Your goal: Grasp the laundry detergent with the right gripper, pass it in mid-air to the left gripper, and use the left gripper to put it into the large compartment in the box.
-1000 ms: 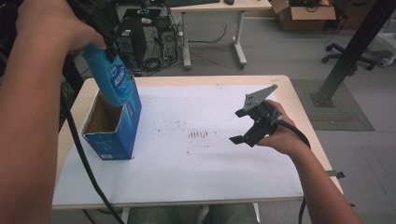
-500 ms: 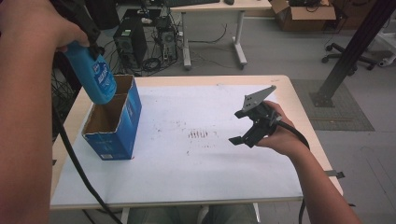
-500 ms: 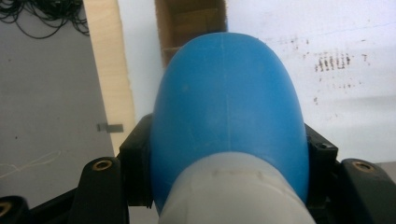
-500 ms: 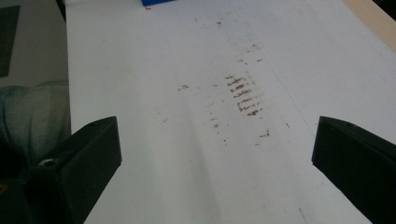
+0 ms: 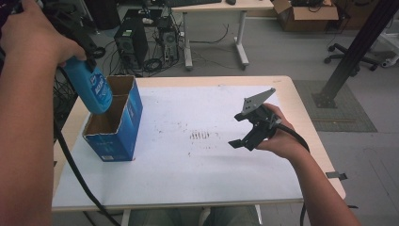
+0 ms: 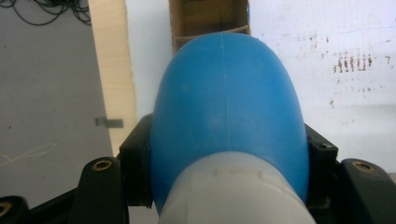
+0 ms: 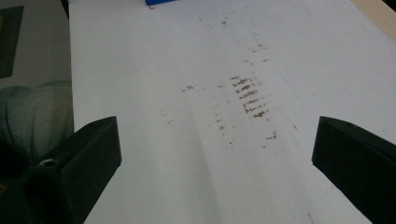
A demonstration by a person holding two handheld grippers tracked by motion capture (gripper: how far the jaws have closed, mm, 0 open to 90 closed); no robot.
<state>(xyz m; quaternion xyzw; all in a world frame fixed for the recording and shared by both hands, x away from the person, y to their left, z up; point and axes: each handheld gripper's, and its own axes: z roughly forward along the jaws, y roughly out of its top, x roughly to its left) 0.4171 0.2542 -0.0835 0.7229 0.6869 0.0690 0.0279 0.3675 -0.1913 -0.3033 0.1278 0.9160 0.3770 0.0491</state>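
- Up in the high view, the left gripper [image 5: 77,40] clasps a blue bottle [image 5: 89,87] by its upper part, bottle tilted, its base hanging over the open top of the blue carton [image 5: 115,125] that stands near the desk's [image 5: 310,127] left edge, toward the far-left corner.
- Carton and left edge are close together; only a thin strip of desk lies between them. To the carton's right the white sheet runs bare to the right gripper [image 5: 244,136], with smudge marks [image 5: 200,135] about midway.
- Right gripper sits near the right edge, well apart from the carton, its jaws spread with nothing between them.
- Left gripper view: the bottle [image 6: 229,116] sits wedged between the two black jaws, pressed on both sides; beyond its base is the carton's brown inside [image 6: 208,18], and the desk's pale edge [image 6: 112,70] runs down the left with floor past it.
- Right gripper view: jaws stand wide apart over the bare sheet; the smudges [image 7: 247,98] lie between them, a corner of the carton [image 7: 159,2] at the top.
- Against the earlier pictures, the bottle has shifted leftward and sunk toward the carton's mouth; the right gripper has kept its place.
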